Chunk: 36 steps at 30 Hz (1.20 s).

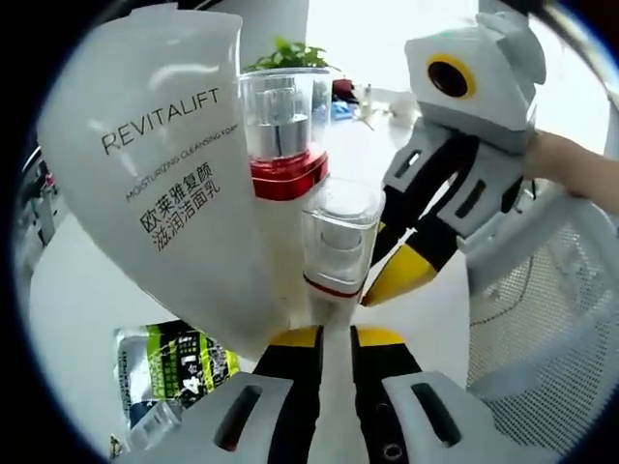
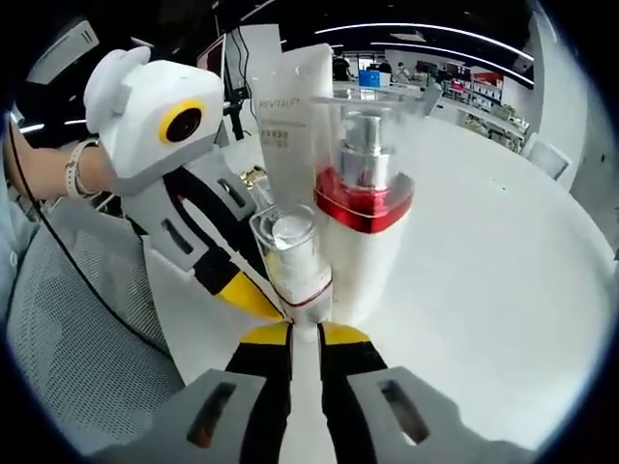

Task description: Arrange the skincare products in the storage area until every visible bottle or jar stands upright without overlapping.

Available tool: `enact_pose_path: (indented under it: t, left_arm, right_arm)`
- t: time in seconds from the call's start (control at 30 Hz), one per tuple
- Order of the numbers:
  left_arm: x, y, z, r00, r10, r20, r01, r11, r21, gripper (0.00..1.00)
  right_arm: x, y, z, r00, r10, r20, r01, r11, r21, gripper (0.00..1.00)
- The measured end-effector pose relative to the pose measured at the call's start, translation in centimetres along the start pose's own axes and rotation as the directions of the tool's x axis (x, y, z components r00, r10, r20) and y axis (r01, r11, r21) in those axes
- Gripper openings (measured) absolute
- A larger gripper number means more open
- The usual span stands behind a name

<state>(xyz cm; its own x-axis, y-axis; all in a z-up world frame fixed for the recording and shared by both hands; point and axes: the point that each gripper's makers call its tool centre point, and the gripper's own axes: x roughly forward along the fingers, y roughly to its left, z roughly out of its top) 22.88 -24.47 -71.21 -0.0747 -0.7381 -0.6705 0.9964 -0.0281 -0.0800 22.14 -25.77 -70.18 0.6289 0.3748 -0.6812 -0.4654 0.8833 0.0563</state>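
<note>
A small white bottle with a clear cap and a red ring (image 1: pixel 338 232) (image 2: pixel 290 246) stands upright on the white table. My left gripper (image 1: pixel 336 334) (image 2: pixel 253 298) is shut on its lower body. From the opposite side my right gripper (image 2: pixel 305 334) (image 1: pixel 392 285) is shut on the same bottle. Right behind it stands a taller white bottle with a red collar and a clear cap (image 1: pixel 283 130) (image 2: pixel 363 198), close to or touching the small one. A white Revitalift tube (image 1: pixel 164 174) (image 2: pixel 285 97) stands upright beside both.
A white mesh basket (image 1: pixel 546 300) (image 2: pixel 87 319) lies next to the bottles. A green and black sachet (image 1: pixel 174 367) lies on the table (image 2: pixel 484 290) near the tube. A green plant (image 1: pixel 287 53) stands further back. A person's hand (image 1: pixel 571 164) holds the right gripper.
</note>
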Motion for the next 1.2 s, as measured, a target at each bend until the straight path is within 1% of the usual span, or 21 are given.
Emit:
enact_pose_path:
  t: [0.07,0.43,0.6,0.77,0.87,1.0,1.1,1.2]
  left_arm:
    - [0.0,-0.1,-0.1,1.0,-0.003,-0.003,0.003,1.0,0.001,0.07]
    - [-0.1,-0.4,-0.1,1.0,-0.012,-0.003,0.012,1.0,-0.001,0.08]
    - [-0.4,-0.7,-0.1,1.0,-0.014,-0.002,0.014,1.0,0.008,0.08]
    - [-1.7,-0.4,0.3,1.0,-0.004,0.018,0.003,1.0,0.008,0.1]
    - [-2.5,-0.1,0.3,1.0,0.01,0.023,-0.01,1.0,0.009,0.11]
    - [-3.7,0.2,-0.1,0.999,0.029,0.02,-0.029,1.0,0.002,0.13]
    - [-4.9,0.3,-0.4,0.999,0.046,0.019,-0.046,0.999,0.003,0.19]
    - [-6.1,0.4,-0.9,0.998,0.063,0.021,-0.062,0.998,-0.017,0.21]
  right_arm:
    - [0.0,0.0,-0.1,1.0,0.001,-0.004,-0.001,1.0,-0.002,0.09]
    - [-0.2,0.0,-0.1,1.0,-0.005,-0.007,0.005,1.0,-0.008,0.09]
    - [-0.6,0.0,0.0,1.0,-0.014,-0.01,0.014,1.0,-0.013,0.11]
    - [-0.9,0.2,0.1,1.0,-0.016,-0.004,0.016,1.0,-0.014,0.13]
    - [-1.2,0.5,0.1,1.0,-0.02,-0.003,0.019,1.0,-0.019,0.15]
    - [-1.9,0.6,0.3,0.999,-0.034,0.0,0.034,0.999,-0.028,0.19]
    - [-2.6,0.7,0.6,0.999,-0.047,0.01,0.047,0.999,-0.026,0.24]
    - [-3.4,1.0,1.2,0.998,-0.054,0.021,0.054,0.998,-0.02,0.27]
